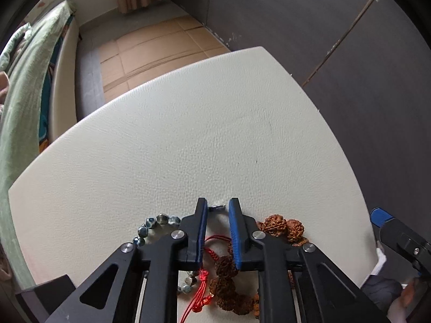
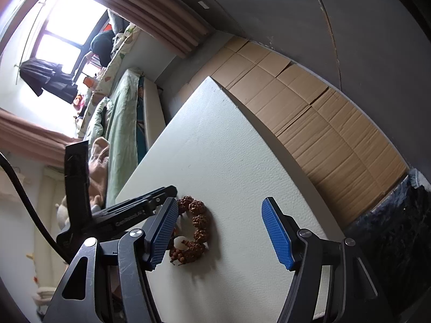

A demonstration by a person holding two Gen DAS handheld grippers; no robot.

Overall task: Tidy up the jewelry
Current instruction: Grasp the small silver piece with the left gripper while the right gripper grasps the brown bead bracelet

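Observation:
On the white padded table (image 1: 188, 134), my left gripper (image 1: 218, 206) hangs low over a pile of jewelry, its jaws narrowly apart around a small silver piece (image 1: 217, 206) at the tips. A red knotted cord (image 1: 204, 277) lies between the fingers. A blue-grey bead bracelet (image 1: 156, 222) lies to the left and a brown rough-seed bracelet (image 1: 282, 224) to the right. My right gripper (image 2: 219, 210) is open and empty, just right of the seed bracelet (image 2: 196, 231). The left gripper's body (image 2: 129, 215) shows beside it.
The table's far edge (image 1: 175, 67) drops to a cardboard-covered floor (image 1: 161, 43). A bed with green bedding (image 1: 29, 80) runs along the left. A dark wall (image 1: 323, 27) stands behind. The right gripper (image 1: 398, 237) shows at the table's right edge.

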